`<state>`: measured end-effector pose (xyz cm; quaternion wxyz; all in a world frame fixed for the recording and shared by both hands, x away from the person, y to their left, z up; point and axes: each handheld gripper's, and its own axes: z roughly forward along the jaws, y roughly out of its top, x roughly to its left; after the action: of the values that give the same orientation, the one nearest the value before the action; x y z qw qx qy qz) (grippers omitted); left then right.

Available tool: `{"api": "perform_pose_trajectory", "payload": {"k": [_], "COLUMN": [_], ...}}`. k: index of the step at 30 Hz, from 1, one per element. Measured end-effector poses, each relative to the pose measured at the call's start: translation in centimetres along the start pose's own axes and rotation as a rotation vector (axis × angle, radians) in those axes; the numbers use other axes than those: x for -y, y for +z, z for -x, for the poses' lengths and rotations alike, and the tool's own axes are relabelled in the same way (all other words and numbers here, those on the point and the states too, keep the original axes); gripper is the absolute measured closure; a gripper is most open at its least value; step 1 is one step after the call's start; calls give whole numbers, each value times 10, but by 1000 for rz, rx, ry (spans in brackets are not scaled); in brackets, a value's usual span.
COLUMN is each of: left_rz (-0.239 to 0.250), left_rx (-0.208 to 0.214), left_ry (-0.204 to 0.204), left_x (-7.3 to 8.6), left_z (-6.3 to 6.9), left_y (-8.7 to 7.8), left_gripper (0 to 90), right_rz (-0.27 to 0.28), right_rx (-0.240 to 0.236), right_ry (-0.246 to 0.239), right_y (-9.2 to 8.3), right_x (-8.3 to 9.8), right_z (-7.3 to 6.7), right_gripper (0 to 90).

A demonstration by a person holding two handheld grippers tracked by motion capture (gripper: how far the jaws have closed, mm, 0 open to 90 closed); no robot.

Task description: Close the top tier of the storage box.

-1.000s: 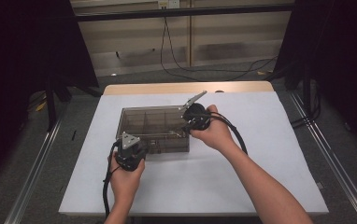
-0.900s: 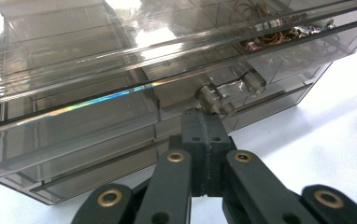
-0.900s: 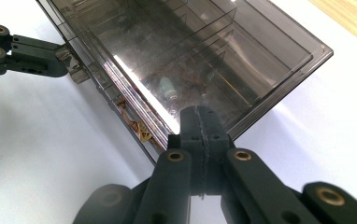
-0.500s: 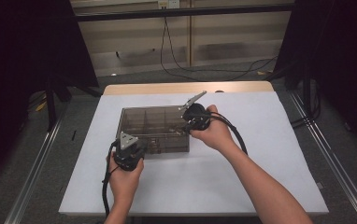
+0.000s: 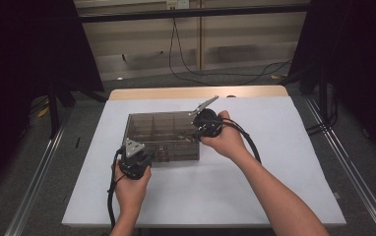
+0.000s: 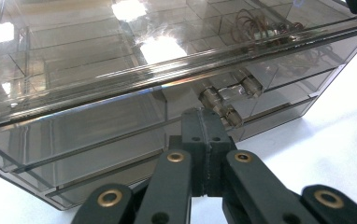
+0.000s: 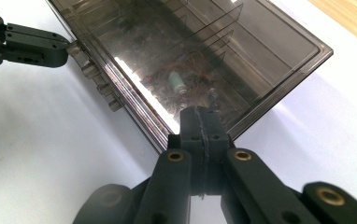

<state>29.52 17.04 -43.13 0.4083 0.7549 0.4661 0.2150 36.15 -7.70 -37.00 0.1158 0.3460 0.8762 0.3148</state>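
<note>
Lying across most of the table (image 5: 274, 196) is a white sheet, with a bare wooden strip at its far edge and dark cables on the floor beyond; nothing stands between the tools and the smoky transparent plastic organiser box (image 5: 151, 132), which sits left of the sheet's middle. The left gripper (image 5: 144, 158) meets the box's near wall at the latch side, its jaws pressed flat together with nothing between them, their tip right at a clear barrel-shaped clasp (image 6: 223, 109) under the lid's lip. The right gripper (image 5: 196, 132) rests at the box's right end, jaws likewise closed tight and empty, their tip at the lid's corner edge. Inside, thin clear dividers form rectangular compartments, and one holds a small pale cylindrical part (image 7: 177, 84) among coiled reddish wire. The lid is glossy and throws bright reflections.
</note>
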Motion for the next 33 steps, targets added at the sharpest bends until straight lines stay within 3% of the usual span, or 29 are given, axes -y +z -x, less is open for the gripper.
{"api": "perform_pose_trajectory", "payload": {"k": [33], "left_rz": [6], "left_rx": [-13], "left_ry": [6], "left_x": [-1], "left_z": [-3], "left_y": [7], "left_gripper": [894], "right_rz": [35], "right_rx": [6], "right_ry": [-23], "right_y": [-2], "right_x": [5], "right_z": [-2], "right_gripper": [900]}}
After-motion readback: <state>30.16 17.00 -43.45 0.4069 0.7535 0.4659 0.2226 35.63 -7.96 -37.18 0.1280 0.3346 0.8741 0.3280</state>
